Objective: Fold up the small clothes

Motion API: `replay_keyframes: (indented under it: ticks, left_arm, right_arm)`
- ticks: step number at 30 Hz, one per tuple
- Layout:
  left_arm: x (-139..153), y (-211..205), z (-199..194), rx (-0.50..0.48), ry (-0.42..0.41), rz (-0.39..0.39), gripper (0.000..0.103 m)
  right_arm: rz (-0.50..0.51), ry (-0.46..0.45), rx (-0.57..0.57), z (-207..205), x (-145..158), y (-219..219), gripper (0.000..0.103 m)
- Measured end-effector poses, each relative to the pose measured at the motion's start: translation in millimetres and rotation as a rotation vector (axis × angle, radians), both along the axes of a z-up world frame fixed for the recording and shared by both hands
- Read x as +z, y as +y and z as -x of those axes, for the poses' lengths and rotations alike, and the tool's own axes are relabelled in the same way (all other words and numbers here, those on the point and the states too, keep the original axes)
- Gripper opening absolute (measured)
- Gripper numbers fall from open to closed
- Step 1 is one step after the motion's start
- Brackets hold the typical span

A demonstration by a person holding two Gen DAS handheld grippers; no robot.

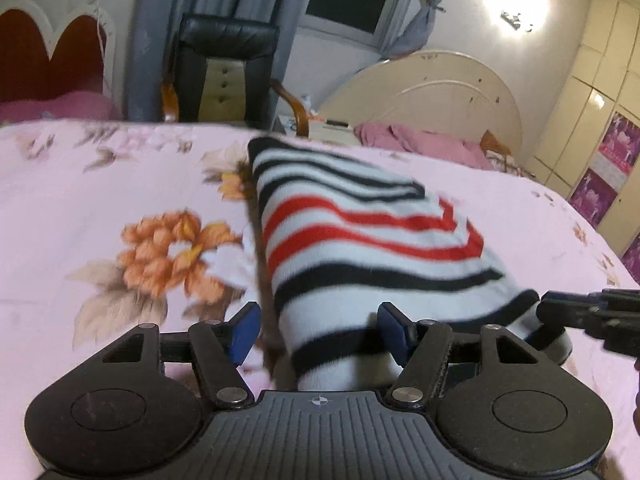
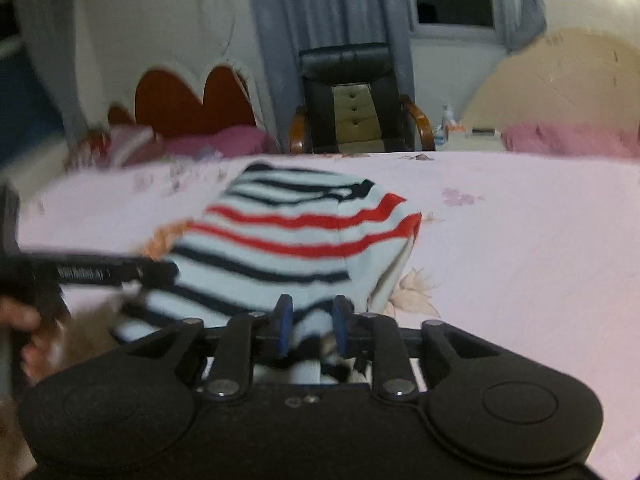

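A small white garment with black and red stripes (image 1: 360, 240) lies folded on the pink floral sheet (image 1: 100, 184). My left gripper (image 1: 320, 330) is open, its blue pads on either side of the garment's near edge. My right gripper (image 2: 310, 326) has its blue pads close together around the garment's (image 2: 288, 232) near hem and looks shut on it. The right gripper shows at the right edge of the left wrist view (image 1: 592, 314). The left gripper shows at the left of the right wrist view (image 2: 100, 272).
A black office chair (image 1: 224, 72) stands beyond the far edge of the bed. A cream headboard (image 1: 440, 92) and pink bedding (image 1: 420, 140) are at the back right. A red and white headboard (image 1: 52, 48) is at the back left.
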State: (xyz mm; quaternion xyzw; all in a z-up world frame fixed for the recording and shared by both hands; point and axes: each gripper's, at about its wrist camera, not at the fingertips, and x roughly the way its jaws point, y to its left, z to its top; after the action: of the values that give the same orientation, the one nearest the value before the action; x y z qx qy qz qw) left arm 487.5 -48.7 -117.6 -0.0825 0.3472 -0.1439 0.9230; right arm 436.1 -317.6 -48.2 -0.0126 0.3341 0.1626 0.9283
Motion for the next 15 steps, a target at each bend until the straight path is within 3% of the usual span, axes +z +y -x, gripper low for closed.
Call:
replay_keyframes:
  ticks: [2,6,10,13,15]
  left_arm:
    - [-5,4,3,0.008,0.012,0.010,0.064]
    - [-9,6,11,0.009,0.017,-0.011,0.064]
    - [-22,11,18,0.030,0.041,-0.011,0.064]
    - [-17,17,23,0.039,0.039,0.001,0.064]
    - [-10,17,29,0.032,0.009,-0.011,0.064]
  right_arm:
    - [0.082,0.028,-0.021,-1,-9,6,0.010]
    - [0.087,0.053,-0.079,3,-14,3,0.005]
    - [0.140,0.178,-0.164,0,-50,-4,0.001]
    - [0.078,0.147,-0.204,12,-49,-14,0.002]
    - [0.038,0.024,-0.230,31,-25,-17,0.006]
